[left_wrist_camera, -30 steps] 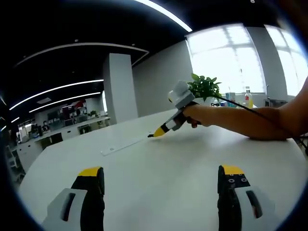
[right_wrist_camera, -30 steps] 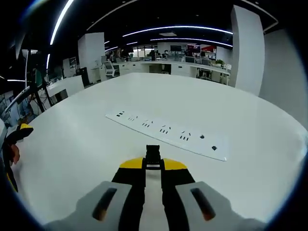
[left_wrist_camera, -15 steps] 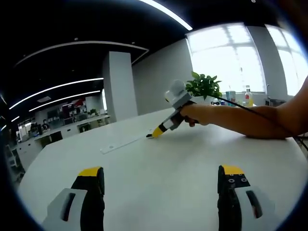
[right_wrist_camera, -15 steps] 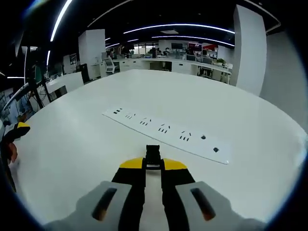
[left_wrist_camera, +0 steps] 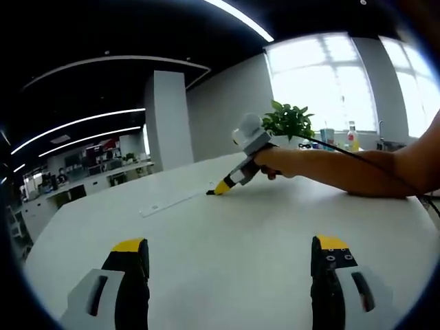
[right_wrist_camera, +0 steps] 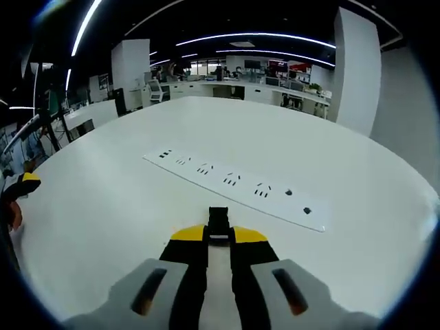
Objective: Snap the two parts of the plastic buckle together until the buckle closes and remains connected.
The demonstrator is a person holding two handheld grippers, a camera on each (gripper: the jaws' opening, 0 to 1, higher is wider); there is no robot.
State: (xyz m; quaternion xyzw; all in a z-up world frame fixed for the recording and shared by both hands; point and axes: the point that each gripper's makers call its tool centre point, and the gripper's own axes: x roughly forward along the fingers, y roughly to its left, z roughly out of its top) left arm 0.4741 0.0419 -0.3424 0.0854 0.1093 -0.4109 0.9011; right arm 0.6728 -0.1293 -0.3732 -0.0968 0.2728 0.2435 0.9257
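Note:
In the right gripper view my right gripper is shut on a small black buckle part, which sticks out past the yellow tips a little above the white table. The left gripper view shows the same gripper from the side, held by a hand, its tip low over the table with the black part at its end. My left gripper is wide open near the table's front, with nothing between its jaws. One of its yellow fingertips shows at the left edge of the right gripper view.
A long white power strip lies flat on the table just beyond the right gripper, seen also as a strip in the left gripper view. A potted plant and a bottle stand at the far edge. A forearm reaches across from the right.
The right gripper, still shut on the buckle part, has drifted slightly left in the left gripper view. The left gripper has stayed open and still.

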